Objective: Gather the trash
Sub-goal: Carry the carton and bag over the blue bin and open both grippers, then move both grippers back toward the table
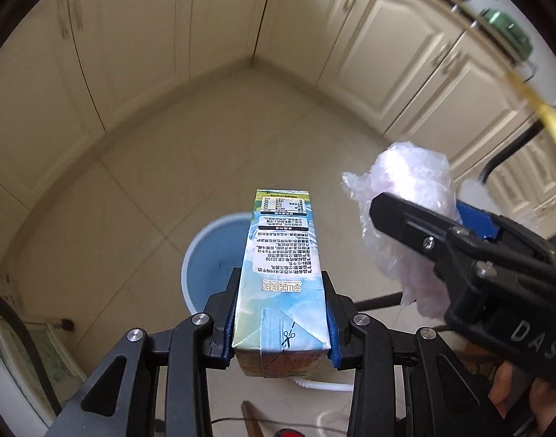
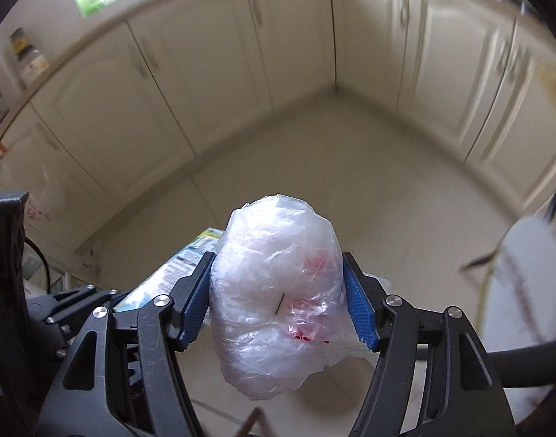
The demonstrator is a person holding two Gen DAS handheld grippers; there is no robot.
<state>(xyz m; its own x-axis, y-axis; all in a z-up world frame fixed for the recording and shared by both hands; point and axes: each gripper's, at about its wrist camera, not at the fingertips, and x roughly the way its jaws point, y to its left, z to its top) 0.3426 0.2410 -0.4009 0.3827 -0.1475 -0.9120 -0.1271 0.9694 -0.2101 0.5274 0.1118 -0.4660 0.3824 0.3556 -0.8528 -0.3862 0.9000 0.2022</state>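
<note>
Two hands, two loads: each gripper carries one piece of rubbish, so both can go to the bin in a single trip.
Left tongs: the left gripper (image 1: pixel 281 313) is clamped narrow on a milk carton (image 1: pixel 281 273), its blue pads pressing the two long sides near the folded, scissor-marked end.
Why held that way: gripping the narrow faces near one end leaves most of the carton sticking out ahead, which I reckon lets it drop clear once the pads let go.
Right tongs: the right gripper (image 2: pixel 278 298) stands wider, closed on a crumpled plastic bag (image 2: pixel 278 298) with red print inside; the soft bundle bulges above and below the pads.
Why wider: the wad is bulky and springy, so the jaws only need to squeeze it enough to stop it slipping.
Bin: a pale blue bucket (image 1: pixel 216 251) sits on the tiled floor (image 1: pixel 168 182) in the cabinet (image 1: pixel 387 47) corner; in the left wrist view the carton hangs over its opening and hides part of the rim.
Bag's place: up in the air to the carton's right, beside the bucket and not over it, as far as I can tell.
Stage: my guess is the carton is nearly lined up for release; the bag needs bringing across.
Risk: a loose bag could drift past the rim.
</note>
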